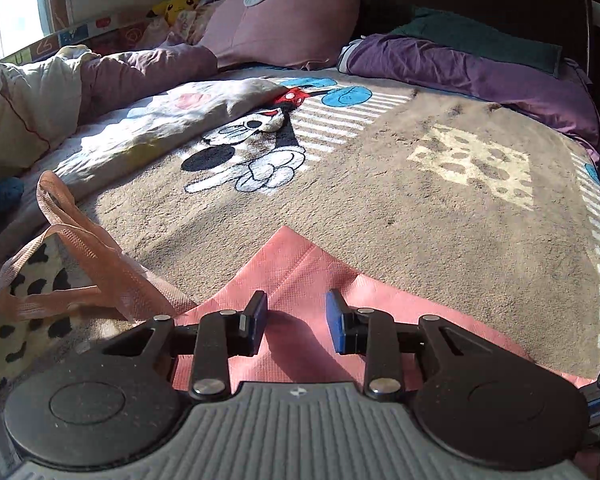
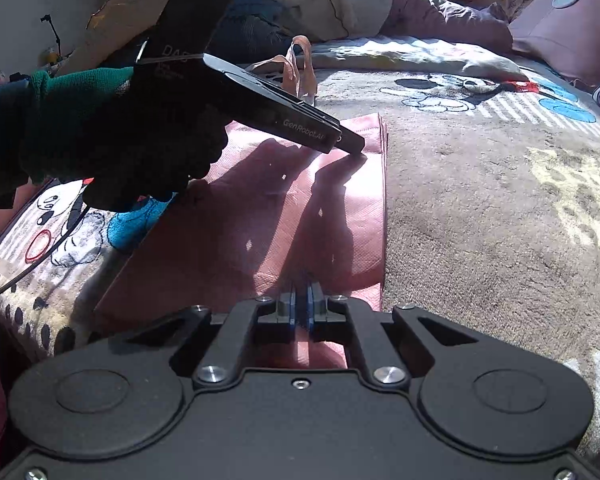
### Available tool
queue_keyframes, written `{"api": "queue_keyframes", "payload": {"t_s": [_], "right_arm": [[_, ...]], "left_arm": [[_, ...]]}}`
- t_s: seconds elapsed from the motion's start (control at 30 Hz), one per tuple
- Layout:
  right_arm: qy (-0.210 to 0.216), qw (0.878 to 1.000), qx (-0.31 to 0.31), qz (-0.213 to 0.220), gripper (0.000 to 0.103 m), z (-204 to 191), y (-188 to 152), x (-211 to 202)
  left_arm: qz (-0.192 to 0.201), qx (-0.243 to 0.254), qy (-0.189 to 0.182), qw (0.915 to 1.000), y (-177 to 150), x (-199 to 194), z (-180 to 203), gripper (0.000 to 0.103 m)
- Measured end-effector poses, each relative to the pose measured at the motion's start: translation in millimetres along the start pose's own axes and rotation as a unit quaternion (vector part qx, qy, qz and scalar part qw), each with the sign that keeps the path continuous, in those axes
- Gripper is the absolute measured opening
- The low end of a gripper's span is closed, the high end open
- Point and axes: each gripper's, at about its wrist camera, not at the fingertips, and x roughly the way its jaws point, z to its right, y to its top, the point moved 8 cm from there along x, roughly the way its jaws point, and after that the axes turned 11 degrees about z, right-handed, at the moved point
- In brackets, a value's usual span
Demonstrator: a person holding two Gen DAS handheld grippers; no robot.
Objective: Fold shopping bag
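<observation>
Shopping bag (image 2: 284, 216) needs flattening: right gripper (image 2: 300, 304), clamped on its near edge, anchors while left gripper (image 1: 296, 320), apart and empty, presses.

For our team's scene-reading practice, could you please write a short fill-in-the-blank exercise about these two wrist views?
1. The shopping bag lying flat on the blanket is ____ in colour.
2. The fingers of the right gripper are ____.
3. The left gripper has its fingers apart above the bag, gripping ____.
4. The hand holding the left gripper wears a black ____.

Missing words: pink; shut; nothing; glove
</observation>
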Motion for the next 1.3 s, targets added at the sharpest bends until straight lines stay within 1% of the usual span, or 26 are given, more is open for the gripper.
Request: {"api": "queue_keyframes", "payload": {"t_s": [0.07,0.1,0.2,0.23,0.3,0.37,0.4,0.47,0.5,0.57,0.63,0.7,0.73,0.77,0.83,0.97,1.03,1.1,1.13,1.17,1.2,1.23,1.27,1.3], "right_arm": [[0.000,1.000,0.006,0.004,0.002,1,-1,-1],[0.000,1.000,0.006,0.006,0.002,0,-2,-1],[-0.002,1.000,0.012,0.008,0.002,1,-4,-2],[-0.001,1.000,0.014,0.006,0.002,1,-3,-1],[0.003,1.000,0.019,0.001,0.002,2,-3,0],[0.010,1.000,0.023,-0.007,0.002,4,-1,1],[0.014,0.999,0.027,-0.012,0.002,5,0,2],[0.021,0.999,0.036,-0.022,0.002,7,2,3],[0.025,0.998,0.044,-0.027,0.002,9,3,4],[0.035,0.996,0.067,-0.040,0.000,14,5,7],[0.047,0.993,0.096,-0.052,0.000,20,6,9],[0.057,0.989,0.121,-0.061,0.000,25,6,9],[0.063,0.987,0.132,-0.065,0.000,27,5,10],[0.068,0.985,0.143,-0.069,0.000,30,4,10],[0.076,0.983,0.150,-0.073,0.000,31,3,10],[0.084,0.983,0.147,-0.077,0.000,29,3,11],[0.092,0.981,0.156,-0.076,0.000,31,2,12],[0.100,0.977,0.171,-0.075,0.000,34,1,13],[0.103,0.976,0.177,-0.075,0.000,36,0,13],[0.105,0.975,0.181,-0.074,0.000,37,0,14],[0.106,0.975,0.183,-0.073,0.000,37,0,14],[0.107,0.974,0.185,-0.071,0.000,37,0,14],[0.108,0.974,0.188,-0.069,0.000,37,-1,14],[0.109,0.973,0.191,-0.067,0.000,38,-1,14]], "left_arm": [[0.002,-0.011,0.000,0.9999,-15,-26,10,0.030],[0.000,-0.005,-0.003,1.0000,-25,-42,21,0.031],[-0.005,0.020,-0.011,0.9997,-51,-85,52,0.067],[-0.003,0.022,-0.011,0.9997,-57,-98,60,0.067],[0.008,-0.006,-0.001,0.9999,-68,-126,71,0.067],[0.014,0.004,-0.010,0.9998,-73,-145,83,0.068],[0.014,0.020,-0.014,0.9996,-76,-154,89,0.069],[0.001,0.097,-0.014,0.9952,-85,-166,106,0.069],[-0.004,0.124,-0.014,0.9921,-87,-170,111,0.069],[0.012,0.178,-0.003,0.9840,-87,-179,120,0.061],[0.021,0.219,0.010,0.9754,-84,-182,124,0.045],[0.013,0.293,0.029,0.9555,-82,-178,130,0.035],[0.005,0.330,0.033,0.9434,-83,-175,133,0.034],[-0.009,0.364,0.024,0.9311,-87,-171,136,0.034],[-0.025,0.417,0.011,0.9087,-97,-167,141,0.034],[-0.027,0.477,0.022,0.8780,-106,-164,140,0.034],[-0.019,0.496,0.030,0.8674,-109,-160,142,0.034],[-0.009,0.527,0.044,0.8487,-112,-151,146,0.034],[-0.004,0.537,0.049,0.8423,-113,-147,148,0.034],[-0.002,0.542,0.051,0.8391,-114,-143,150,0.034],[-0.006,0.536,0.049,0.8429,-112,-139,150,0.034],[-0.009,0.530,0.047,0.8467,-111,-135,151,0.029],[-0.012,0.524,0.044,0.8504,-109,-130,151,0.021],[-0.016,0.516,0.040,0.8555,-107,-128,151,0.017]]}}
